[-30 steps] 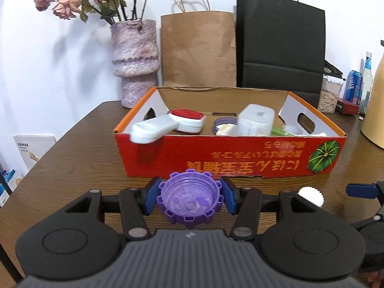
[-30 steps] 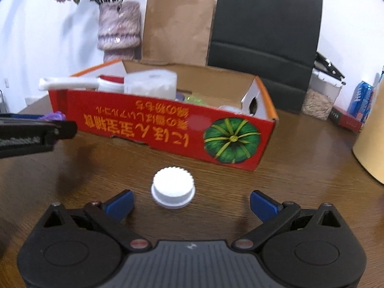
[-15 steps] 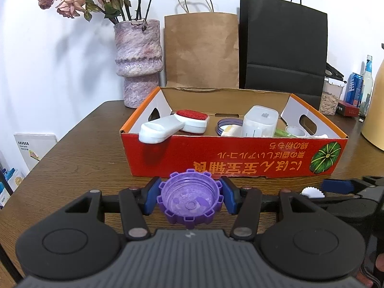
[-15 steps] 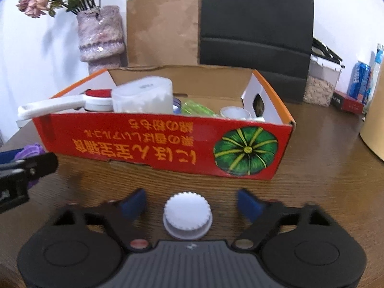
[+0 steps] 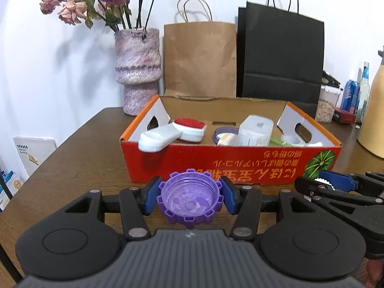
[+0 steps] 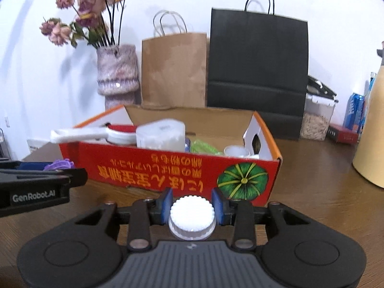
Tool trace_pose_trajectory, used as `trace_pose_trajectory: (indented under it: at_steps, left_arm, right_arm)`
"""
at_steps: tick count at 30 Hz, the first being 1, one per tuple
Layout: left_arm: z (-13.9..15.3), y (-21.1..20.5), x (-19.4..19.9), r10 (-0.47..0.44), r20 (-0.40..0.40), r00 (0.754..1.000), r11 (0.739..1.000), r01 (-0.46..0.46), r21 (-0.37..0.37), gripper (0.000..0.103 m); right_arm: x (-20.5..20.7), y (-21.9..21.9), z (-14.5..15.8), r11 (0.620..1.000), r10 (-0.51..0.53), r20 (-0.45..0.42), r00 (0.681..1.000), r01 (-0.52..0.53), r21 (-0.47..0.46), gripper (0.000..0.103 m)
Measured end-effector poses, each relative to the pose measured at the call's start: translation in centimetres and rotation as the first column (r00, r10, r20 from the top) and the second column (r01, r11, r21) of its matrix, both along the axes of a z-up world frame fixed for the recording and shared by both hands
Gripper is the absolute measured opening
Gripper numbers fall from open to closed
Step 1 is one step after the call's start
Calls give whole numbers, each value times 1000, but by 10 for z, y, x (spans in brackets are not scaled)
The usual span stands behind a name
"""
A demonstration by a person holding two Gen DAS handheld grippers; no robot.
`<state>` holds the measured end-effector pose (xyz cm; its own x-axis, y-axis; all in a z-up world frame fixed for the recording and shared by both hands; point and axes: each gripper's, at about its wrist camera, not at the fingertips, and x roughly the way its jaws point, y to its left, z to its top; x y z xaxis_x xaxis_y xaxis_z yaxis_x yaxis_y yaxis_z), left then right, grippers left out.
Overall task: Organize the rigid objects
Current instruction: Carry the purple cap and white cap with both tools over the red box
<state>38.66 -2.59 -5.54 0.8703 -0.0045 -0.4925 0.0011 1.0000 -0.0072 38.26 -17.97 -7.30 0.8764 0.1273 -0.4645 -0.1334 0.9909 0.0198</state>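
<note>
From the left wrist, the left gripper (image 5: 189, 199) still clamps the purple cap (image 5: 189, 202) just before the red box (image 5: 230, 160). From the right wrist, the right gripper (image 6: 192, 207) has closed on the white cap (image 6: 192, 217) it straddled a moment ago; both caps look ready to go into the box

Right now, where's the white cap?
In the right wrist view the white cap sits between the right gripper fingers, just before the red box, near its melon picture.
</note>
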Motion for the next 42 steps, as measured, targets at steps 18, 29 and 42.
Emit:
trace_pose_trajectory:
  at_steps: [18, 29, 42]
  left_arm:
    - [46, -8, -18, -4, 153, 988, 999, 9, -31, 54]
    - [72, -16, 0, 33, 232, 972, 997, -15, -78, 54]
    - [71, -25, 49, 62, 208, 976, 992, -38, -116, 54]
  right_arm:
    - [-26, -10, 50, 999, -10, 225, 974, -1, 51, 35]
    - [-7, -17, 63, 1000, -21, 267, 964, 15, 25, 35]
    - [34, -30, 65, 999, -45, 276, 960, 38, 30, 35]
